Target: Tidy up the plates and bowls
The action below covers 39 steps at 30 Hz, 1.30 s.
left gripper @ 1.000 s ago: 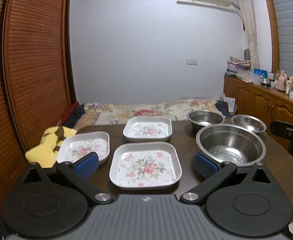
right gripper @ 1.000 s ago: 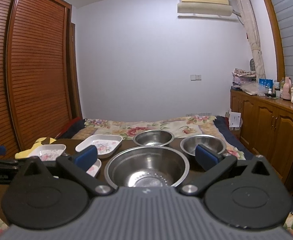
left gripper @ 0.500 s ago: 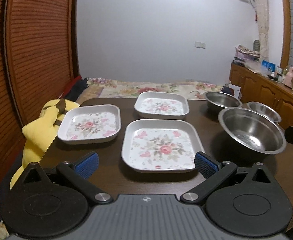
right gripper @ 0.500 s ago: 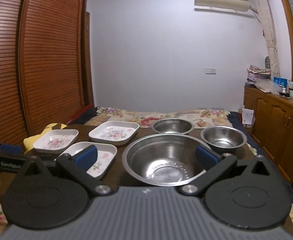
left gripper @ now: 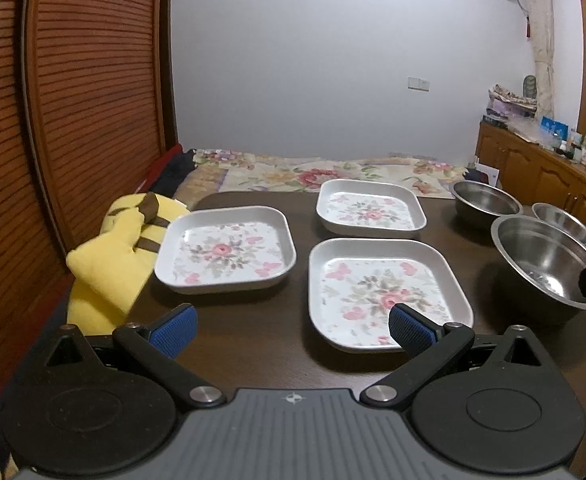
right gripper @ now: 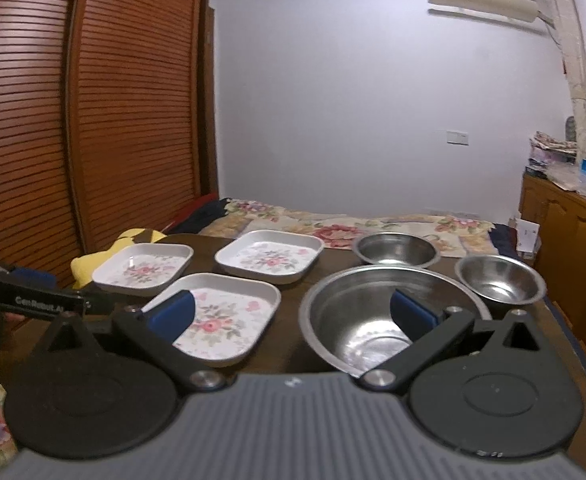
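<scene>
Three white square plates with flower prints lie on the dark table: a near plate, a left plate and a far plate. Three steel bowls stand to the right: a large bowl, a far bowl and a small bowl. My left gripper hangs open over the table's front, its right pad over the near plate's corner. My right gripper is open above the gap between near plate and large bowl. Neither holds anything.
A yellow plush toy leans at the table's left edge beside a slatted wooden wardrobe. A flowered bedspread lies behind the table. A wooden sideboard with clutter runs along the right wall.
Both grippers have risen and swung left, looking down more on the table. The plates and bowls have not moved. Both stay open.
</scene>
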Each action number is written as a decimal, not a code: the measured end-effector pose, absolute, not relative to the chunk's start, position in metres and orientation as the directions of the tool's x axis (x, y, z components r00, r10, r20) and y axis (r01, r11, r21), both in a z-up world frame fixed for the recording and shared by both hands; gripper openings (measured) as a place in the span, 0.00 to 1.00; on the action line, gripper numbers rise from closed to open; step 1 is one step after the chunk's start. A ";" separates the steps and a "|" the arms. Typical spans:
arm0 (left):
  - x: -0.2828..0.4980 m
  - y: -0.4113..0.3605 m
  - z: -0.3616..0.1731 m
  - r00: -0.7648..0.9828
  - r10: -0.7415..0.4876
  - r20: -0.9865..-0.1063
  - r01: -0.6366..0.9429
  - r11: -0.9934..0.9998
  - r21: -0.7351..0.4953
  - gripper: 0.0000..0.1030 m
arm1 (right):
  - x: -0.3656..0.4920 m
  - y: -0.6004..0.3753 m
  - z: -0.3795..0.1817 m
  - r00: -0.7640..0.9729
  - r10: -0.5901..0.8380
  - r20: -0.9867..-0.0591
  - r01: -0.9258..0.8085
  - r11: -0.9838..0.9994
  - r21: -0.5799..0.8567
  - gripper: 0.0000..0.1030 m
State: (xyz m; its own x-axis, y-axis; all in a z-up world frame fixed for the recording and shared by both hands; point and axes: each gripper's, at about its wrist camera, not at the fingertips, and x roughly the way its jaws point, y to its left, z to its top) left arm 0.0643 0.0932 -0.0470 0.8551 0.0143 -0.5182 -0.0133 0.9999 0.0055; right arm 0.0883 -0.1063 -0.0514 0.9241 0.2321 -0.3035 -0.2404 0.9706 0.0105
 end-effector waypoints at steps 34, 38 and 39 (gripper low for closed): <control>0.149 0.118 -0.084 0.780 -0.237 -0.579 0.268 0.963 -0.032 0.57 | 0.140 -0.041 -0.093 0.831 0.274 -0.484 -0.305 0.952 0.016 0.67; 0.157 0.117 -0.090 0.763 -0.259 -0.592 0.283 0.958 -0.055 0.57 | 0.146 -0.043 -0.095 0.827 0.260 -0.498 -0.280 0.959 0.035 0.63; 0.158 0.117 -0.091 0.762 -0.260 -0.594 0.284 0.957 -0.055 0.57 | 0.146 -0.044 -0.096 0.830 0.255 -0.497 -0.271 0.962 0.040 0.62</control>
State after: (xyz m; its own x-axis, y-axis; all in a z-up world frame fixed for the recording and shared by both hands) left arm 0.1582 0.1167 -0.0906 0.7616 -0.2600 -0.5936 0.2842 0.9572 -0.0546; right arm 0.1465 -0.0438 -0.0963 0.8297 0.2545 -0.4968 -0.2711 0.9617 0.0401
